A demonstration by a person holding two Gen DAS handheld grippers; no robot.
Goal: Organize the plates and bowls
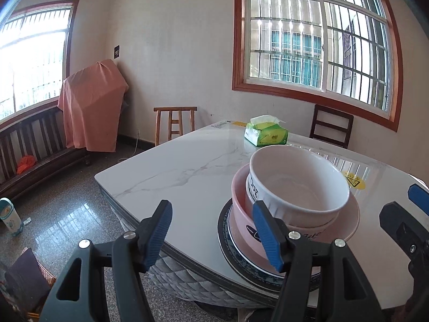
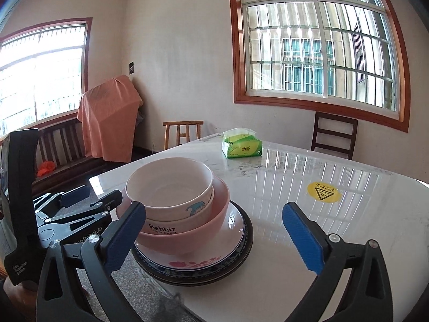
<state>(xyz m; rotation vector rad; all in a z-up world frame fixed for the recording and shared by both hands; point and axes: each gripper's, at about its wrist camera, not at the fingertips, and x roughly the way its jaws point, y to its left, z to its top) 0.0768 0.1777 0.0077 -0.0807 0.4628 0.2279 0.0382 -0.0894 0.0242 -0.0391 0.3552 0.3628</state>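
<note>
Dishes stand stacked near the front edge of the marble table (image 1: 174,177). A white bowl (image 1: 297,187) (image 2: 171,187) tops the stack, nested in a second white bowl marked "Rabbit" (image 2: 166,226). Both sit in a pink bowl (image 1: 241,214) (image 2: 206,228). Under it lie a flowered white plate (image 2: 214,260) and a dark-rimmed plate (image 1: 228,241) (image 2: 248,244). My left gripper (image 1: 214,236) is open just left of the stack, with nothing between its blue pads. My right gripper (image 2: 214,238) is wide open in front of the stack, its pads clear of the dishes.
A green tissue pack (image 1: 265,132) (image 2: 241,147) lies at the table's far side and a yellow warning sticker (image 2: 324,191) to the right. A wooden stool (image 1: 175,123) and a dark chair (image 1: 331,126) stand behind the table. A bench with an orange cloth (image 1: 91,107) lines the left wall.
</note>
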